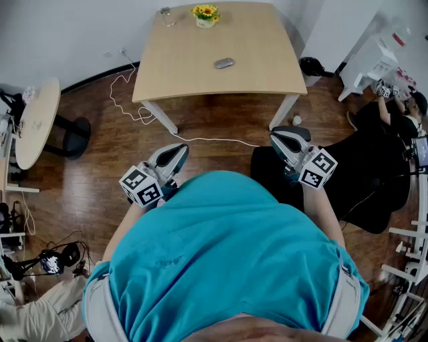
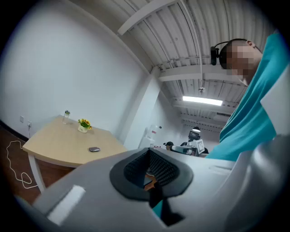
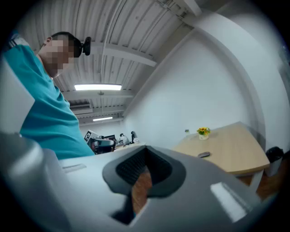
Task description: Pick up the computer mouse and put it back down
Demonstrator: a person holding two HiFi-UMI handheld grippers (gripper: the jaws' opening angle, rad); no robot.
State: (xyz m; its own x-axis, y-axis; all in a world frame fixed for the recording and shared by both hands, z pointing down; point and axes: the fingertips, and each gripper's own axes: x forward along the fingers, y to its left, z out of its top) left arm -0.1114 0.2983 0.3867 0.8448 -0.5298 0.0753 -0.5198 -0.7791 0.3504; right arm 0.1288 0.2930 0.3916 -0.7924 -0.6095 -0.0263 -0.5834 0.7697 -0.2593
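Shows the computer mouse (image 1: 224, 63) lying flat on the pale wooden table (image 1: 194, 83), about the middle of the top and slightly toward the near edge, well apart from both grippers. Places the left gripper (image 1: 179, 152) and the right gripper (image 1: 282, 137) close to the body, over the dark wood floor (image 1: 221, 123), short of the table's near edge, with the teal shirt (image 1: 221, 254) just behind them. Puts the mouse far ahead of both, roughly midway between their two lines. Reads the left gripper (image 2: 148, 151) as clenched on nothing in the left gripper view: jaws together at the tips, only a sliver of teal and orange in the hollow behind. Catches the mouse (image 2: 94, 149) there left of the jaws, small, far off on the tabletop. Reads the right gripper (image 3: 145, 149) the same way in the right gripper view: jaws closed tight, empty, wood floor visible through the hollow. Finds the mouse (image 3: 204, 155) there right of the jaws, also far off. Notes a pot of yellow flowers (image 1: 206, 13) and a small glass jar (image 1: 165, 15) at the table's far edge, beyond the mouse and to its left. Notes a white cable (image 1: 142, 117) on the floor left of the table, a round side table (image 1: 37, 120) further left, a black bin (image 1: 312, 66) right of the table.
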